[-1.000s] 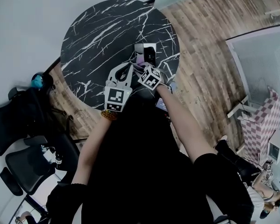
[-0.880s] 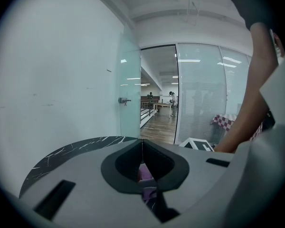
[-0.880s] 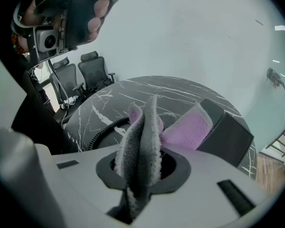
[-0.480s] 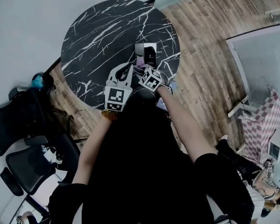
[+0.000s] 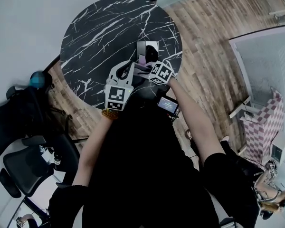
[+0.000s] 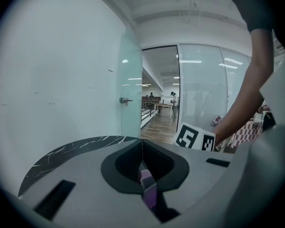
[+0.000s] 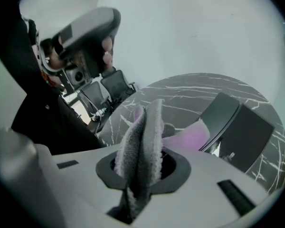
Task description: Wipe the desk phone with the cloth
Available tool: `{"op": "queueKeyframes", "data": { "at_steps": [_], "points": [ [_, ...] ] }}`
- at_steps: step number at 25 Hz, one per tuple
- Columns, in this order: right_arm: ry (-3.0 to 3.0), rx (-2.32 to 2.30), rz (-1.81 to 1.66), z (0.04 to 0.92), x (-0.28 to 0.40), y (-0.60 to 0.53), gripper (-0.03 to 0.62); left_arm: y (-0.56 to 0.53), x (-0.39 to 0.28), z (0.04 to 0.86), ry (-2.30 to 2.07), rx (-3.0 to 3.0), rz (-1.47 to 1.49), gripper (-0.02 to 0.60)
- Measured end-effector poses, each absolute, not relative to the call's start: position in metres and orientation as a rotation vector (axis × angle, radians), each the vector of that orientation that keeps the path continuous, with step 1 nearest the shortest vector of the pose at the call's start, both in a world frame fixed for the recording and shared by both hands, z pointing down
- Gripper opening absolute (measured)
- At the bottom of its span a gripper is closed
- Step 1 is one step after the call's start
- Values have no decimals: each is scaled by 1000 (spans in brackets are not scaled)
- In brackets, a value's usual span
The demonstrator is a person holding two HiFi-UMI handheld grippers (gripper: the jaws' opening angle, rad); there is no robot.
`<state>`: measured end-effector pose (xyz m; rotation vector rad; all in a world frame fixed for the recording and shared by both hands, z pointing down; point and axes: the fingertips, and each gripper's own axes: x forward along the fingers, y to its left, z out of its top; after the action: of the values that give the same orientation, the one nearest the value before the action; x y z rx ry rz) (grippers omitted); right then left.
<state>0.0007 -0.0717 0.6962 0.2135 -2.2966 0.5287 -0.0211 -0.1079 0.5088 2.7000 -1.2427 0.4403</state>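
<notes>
While both tongs pinch the cloth, the left tongs on a purple sliver and the right tongs on a thick fold, it sits at 6 o'clock of the phone, toward the counter's 4 o'clock. A corner seems to touch the phone. Wiping looks barely begun, with most surfaces left.

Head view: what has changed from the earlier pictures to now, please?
The right gripper rolled and moved a little to the right in the head view, so its marker cube now faces differently. Nothing was let go: the fingers of both grippers remain shut on the cloth. The left gripper and the desk phone stayed about where they were on the table.
</notes>
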Motion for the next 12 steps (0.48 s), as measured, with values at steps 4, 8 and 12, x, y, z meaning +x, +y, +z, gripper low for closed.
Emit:
{"op": "queueKeyframes", "data": {
  "at_steps": [4,8,12],
  "points": [
    [-2412,215,438,651,8,-99,69,-109,-21,509,-1247,2691,429,17],
    [-2487,339,246,607,18,-146,69,-108,-19,510,-1245,2690,421,17],
    [-2453,512,-33,573,27,-193,69,-108,-21,509,-1255,2684,424,17]
  ]
}}
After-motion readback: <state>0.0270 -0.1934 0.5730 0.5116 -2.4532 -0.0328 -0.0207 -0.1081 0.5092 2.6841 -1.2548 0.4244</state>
